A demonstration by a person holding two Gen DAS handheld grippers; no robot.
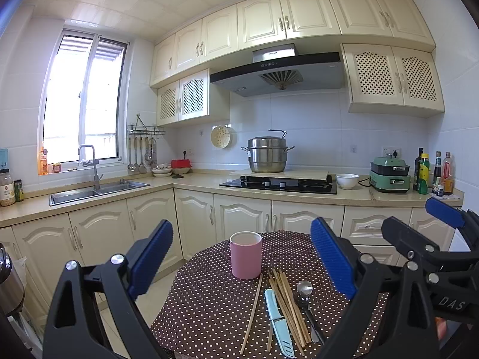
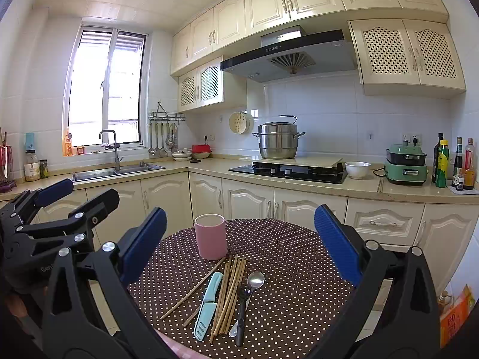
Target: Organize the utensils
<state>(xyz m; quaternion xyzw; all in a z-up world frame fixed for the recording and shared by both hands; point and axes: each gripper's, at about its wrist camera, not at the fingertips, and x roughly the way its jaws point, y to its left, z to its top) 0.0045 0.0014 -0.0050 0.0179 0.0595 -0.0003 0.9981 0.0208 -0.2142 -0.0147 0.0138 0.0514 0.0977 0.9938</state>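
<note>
A pink cup (image 1: 246, 254) (image 2: 210, 236) stands upright on the round brown polka-dot table (image 1: 209, 305) (image 2: 293, 269). In front of it lie several wooden chopsticks (image 1: 286, 302) (image 2: 230, 291), a light-blue knife (image 1: 277, 320) (image 2: 208, 302), a silver spoon (image 1: 304, 288) (image 2: 254, 281) and a black-handled utensil (image 1: 311, 317) (image 2: 242, 314). My left gripper (image 1: 241, 258) is open above the table, nothing between its fingers. My right gripper (image 2: 241, 245) is open too, hovering beside it; each shows in the other's view.
Behind the table runs an L-shaped kitchen counter with a sink (image 1: 95, 190), a gas hob (image 1: 278, 184) under a steel pot (image 1: 267, 154), a white bowl (image 1: 347, 180), a green cooker (image 1: 389, 176) and bottles (image 1: 434, 173). Floor shows left of the table.
</note>
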